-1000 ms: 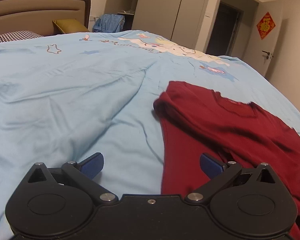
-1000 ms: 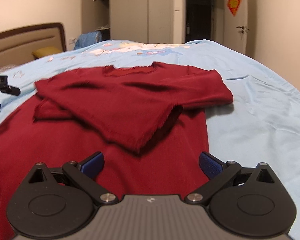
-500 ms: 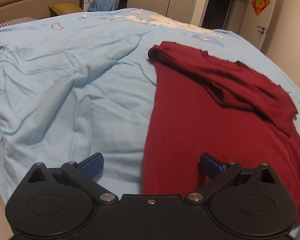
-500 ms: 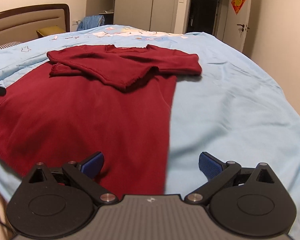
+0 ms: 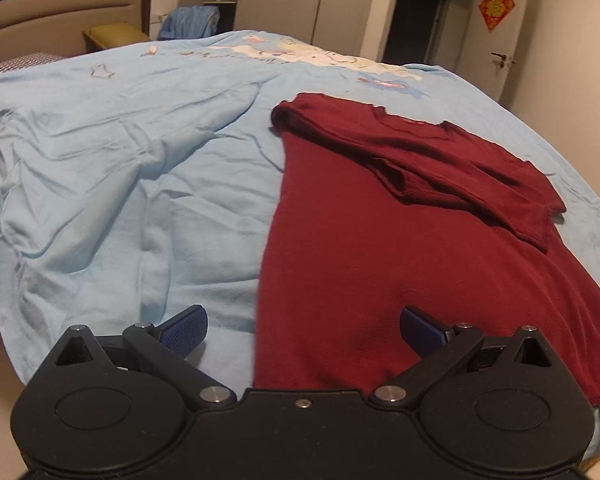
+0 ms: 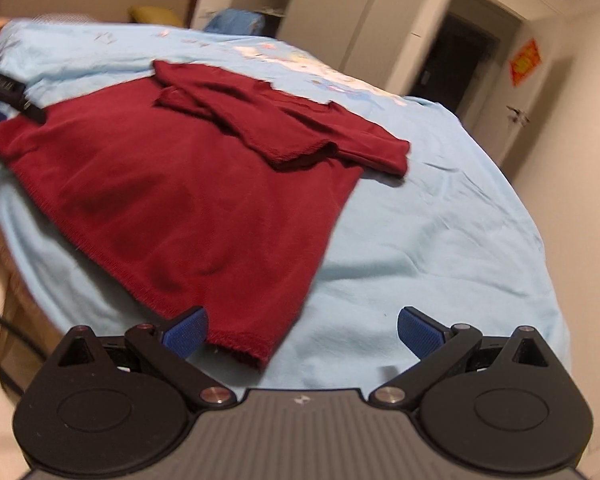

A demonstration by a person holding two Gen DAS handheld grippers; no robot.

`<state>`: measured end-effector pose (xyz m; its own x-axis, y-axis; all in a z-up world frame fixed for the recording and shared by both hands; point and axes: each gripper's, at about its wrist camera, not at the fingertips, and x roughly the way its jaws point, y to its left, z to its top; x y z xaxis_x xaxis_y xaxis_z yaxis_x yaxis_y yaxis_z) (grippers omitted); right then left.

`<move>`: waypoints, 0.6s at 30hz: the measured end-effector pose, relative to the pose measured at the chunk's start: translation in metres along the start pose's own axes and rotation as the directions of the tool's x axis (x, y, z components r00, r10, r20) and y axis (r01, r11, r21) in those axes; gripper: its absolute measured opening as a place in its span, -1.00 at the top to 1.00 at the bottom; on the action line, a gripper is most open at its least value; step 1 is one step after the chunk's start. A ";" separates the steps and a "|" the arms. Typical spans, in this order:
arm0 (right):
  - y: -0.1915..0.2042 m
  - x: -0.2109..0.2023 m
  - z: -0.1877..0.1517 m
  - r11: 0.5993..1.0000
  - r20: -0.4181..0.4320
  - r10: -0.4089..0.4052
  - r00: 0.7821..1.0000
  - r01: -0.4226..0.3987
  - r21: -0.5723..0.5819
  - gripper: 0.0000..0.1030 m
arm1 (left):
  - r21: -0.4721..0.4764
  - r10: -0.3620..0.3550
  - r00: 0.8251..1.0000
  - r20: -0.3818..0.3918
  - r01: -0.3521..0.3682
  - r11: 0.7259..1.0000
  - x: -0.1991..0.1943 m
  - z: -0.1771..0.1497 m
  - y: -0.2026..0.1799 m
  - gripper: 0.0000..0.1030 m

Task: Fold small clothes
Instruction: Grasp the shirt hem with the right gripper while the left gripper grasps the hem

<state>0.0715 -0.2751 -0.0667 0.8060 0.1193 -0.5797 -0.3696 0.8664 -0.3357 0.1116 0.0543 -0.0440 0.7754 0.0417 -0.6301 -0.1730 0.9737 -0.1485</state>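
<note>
- Both tools have pulled back toward the foot of the bed over the last second: the views that were close over the folded sleeves now take in the whole dark red sweater (image 5: 380, 248) down to its bottom hem.
- The left tool (image 5: 302, 326) is released, its blue pads wide apart and holding nothing; it hangs over the sweater's left edge near the hem.
- The right tool (image 6: 302, 326) is likewise released and empty, above the hem's right corner (image 6: 244, 350).
- The sweater lies flat on the light blue bed sheet (image 5: 140, 160), with both sleeves (image 6: 268, 136) already folded across the chest.
- Judging from this, the sleeve fold is finished and the tools are lining up on the two hem corners, probably to lift the bottom up toward the collar.
- Writing: a red diamond-shaped decoration (image 5: 497, 5) hangs on the wall by the door, its gold character too small to read. The sheet carries a cartoon print (image 5: 320, 56); no words are legible.
</note>
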 end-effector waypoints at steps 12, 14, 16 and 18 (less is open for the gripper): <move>0.049 0.023 0.003 0.945 -0.041 -0.069 0.997 0.052 -0.324 -1.00 | 0.083 -0.052 0.999 -0.006 0.052 0.995 -0.005 -0.006 -0.020 -0.98; 0.053 0.023 0.004 0.931 0.001 -0.092 0.996 0.086 -0.354 -0.99 | 0.100 -0.065 0.998 0.006 0.064 0.993 -0.008 -0.007 -0.022 -0.98; 0.053 0.018 0.005 0.925 0.055 -0.110 0.992 0.123 -0.359 -0.98 | 0.116 -0.083 0.996 0.031 0.079 0.990 -0.013 -0.006 -0.024 -0.98; 0.048 0.013 0.009 0.937 0.090 -0.087 0.992 0.112 -0.331 -0.73 | 0.143 -0.103 0.992 0.077 0.091 0.986 -0.021 -0.007 -0.028 -0.98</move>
<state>0.0682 -0.2276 -0.0835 0.8733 0.0869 -0.4794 -0.4094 0.6643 -0.6254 0.0962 0.0249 -0.0320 0.8333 -0.0416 -0.5513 -0.0130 0.9954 -0.0949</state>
